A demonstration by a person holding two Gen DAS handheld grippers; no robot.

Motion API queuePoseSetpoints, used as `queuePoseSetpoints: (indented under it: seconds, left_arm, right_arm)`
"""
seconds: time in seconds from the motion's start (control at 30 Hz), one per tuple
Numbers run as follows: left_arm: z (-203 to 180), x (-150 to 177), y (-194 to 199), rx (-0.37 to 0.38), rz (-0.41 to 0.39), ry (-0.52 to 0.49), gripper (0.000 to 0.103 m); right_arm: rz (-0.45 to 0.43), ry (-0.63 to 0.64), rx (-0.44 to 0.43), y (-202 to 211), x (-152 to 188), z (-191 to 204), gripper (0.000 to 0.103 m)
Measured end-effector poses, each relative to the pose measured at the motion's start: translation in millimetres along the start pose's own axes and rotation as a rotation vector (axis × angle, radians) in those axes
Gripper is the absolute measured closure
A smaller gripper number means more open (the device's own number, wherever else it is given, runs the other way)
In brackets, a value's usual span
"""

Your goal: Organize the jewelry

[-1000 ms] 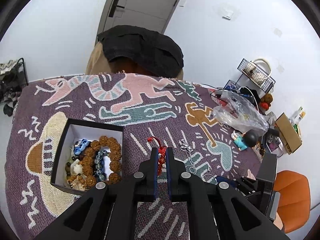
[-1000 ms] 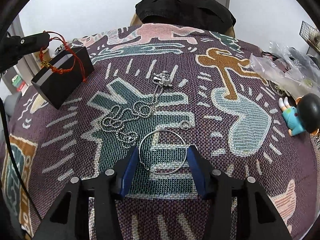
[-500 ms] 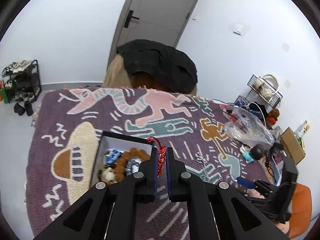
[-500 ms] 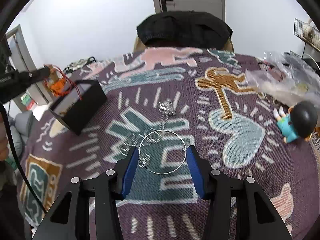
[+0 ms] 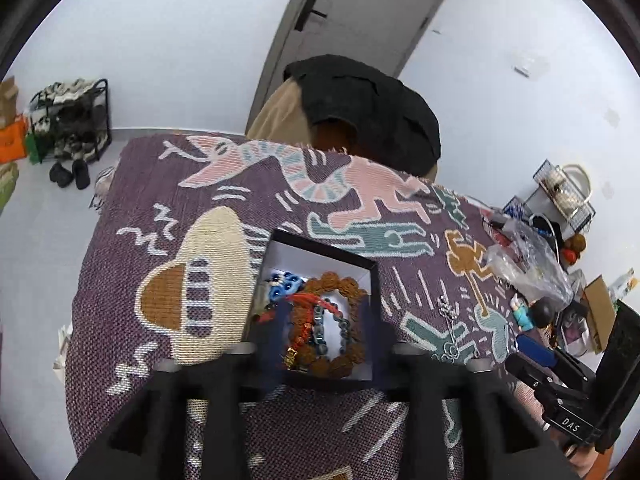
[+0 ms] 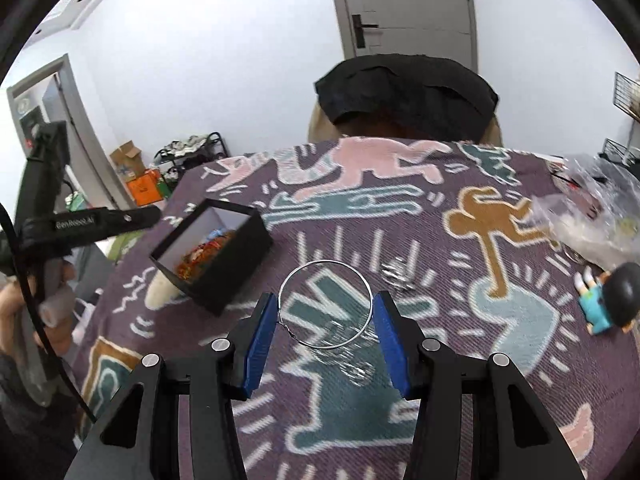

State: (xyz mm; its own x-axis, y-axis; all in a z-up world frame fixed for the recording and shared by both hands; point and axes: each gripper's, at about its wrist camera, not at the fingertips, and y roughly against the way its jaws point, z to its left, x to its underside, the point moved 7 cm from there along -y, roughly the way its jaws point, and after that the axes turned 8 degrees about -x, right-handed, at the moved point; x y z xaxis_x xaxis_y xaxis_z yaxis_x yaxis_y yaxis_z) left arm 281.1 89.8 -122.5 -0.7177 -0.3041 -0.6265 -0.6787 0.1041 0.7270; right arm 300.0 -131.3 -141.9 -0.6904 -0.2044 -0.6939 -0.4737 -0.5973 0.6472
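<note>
**Red cord bracelet being let go over the box while a silver hoop is being held**

The left gripper [image 5: 326, 336] is being held directly above the black jewelry box [image 5: 372, 280], and its jaws are being opened; the fingers are blurred by that motion. The red cord bracelet [image 5: 310, 308] is being seen between them, lying loose among the contents of the box and no longer being pressed by the pads. A ring of brown wooden beads [image 5: 344, 284], a strand of blue-grey beads [image 5: 320, 336] and some blue pieces [image 5: 286, 282] are also being kept inside the white-lined box. The box is being supported on a purple patterned cloth [image 5: 140, 200] at the left side of the table.

The right gripper [image 6: 326, 320] is being held above the middle of the cloth, and a thin silver hoop [image 6: 326, 304] is being clamped across its width between the two blue pads [image 6: 262, 332]. Below the hoop, a silver chain [image 6: 352, 360] is being left lying on the cloth, blurred, and a small silver cluster [image 6: 398, 276] is being left just beyond it on the far right. From this view the box [image 6: 224, 256] is being seen to the far left, with the left gripper's arm [image 6: 88, 222] hanging over it and a hand [image 6: 24, 320] being wrapped round its handle. A toy figure [image 6: 612, 300] and a clear plastic bag [image 6: 588, 216] are being left at the right edge.
</note>
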Motion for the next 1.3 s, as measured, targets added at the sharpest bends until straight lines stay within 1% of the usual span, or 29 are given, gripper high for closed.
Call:
queuePoseSetpoints:
  seconds: [0.03, 0.07, 0.1, 0.2, 0.47, 0.8, 0.9, 1.03, 1.07, 1.1, 1.17, 1.3]
  left_arm:
    - [3, -1, 4, -0.003, -0.023, 0.007, 0.033]
    - [6, -2, 8, -0.008, -0.046, 0.011, 0.031]
    - [10, -3, 13, -0.009, -0.064, 0.015, 0.031]
    - [19, -3, 18, -0.007, -0.067, 0.027, 0.031]
    - [53, 0, 32, -0.038, -0.091, 0.076, 0.031]
    - [85, 3, 39, -0.066, -0.101, 0.13, 0.031]
    - [87, 5, 38, -0.071, -0.095, 0.135, 0.031]
    - [84, 6, 38, -0.073, -0.095, 0.125, 0.031]
    - [83, 6, 37, -0.074, -0.095, 0.122, 0.031]
    - [81, 6, 37, -0.073, -0.095, 0.122, 0.031]
    - [79, 6, 36, -0.067, -0.095, 0.122, 0.031]
    - [67, 7, 34, -0.053, -0.097, 0.109, 0.031]
  right_arm:
    - [0.0, 0.003, -0.013, -2, -3, 5, 0.053]
    - [0.0, 0.006, -0.027, -6, -6, 11, 0.053]
    - [0.0, 0.008, -0.038, -9, -8, 15, 0.053]
    - [0.006, 0.023, -0.069, -19, -17, 32, 0.053]
    - [0.042, 0.054, -0.14, -56, -34, 76, 0.053]
    - [0.092, 0.05, -0.204, -100, -39, 109, 0.052]
    - [0.098, 0.039, -0.223, -112, -39, 113, 0.052]
    - [0.102, 0.024, -0.256, -115, -35, 111, 0.05]
    - [0.103, 0.017, -0.262, -113, -32, 108, 0.046]
    - [0.101, 0.01, -0.26, -111, -32, 106, 0.037]
    - [0.073, -0.007, -0.245, -103, -30, 97, 0.031]
    - [0.056, -0.022, -0.216, -89, -27, 80, 0.031]
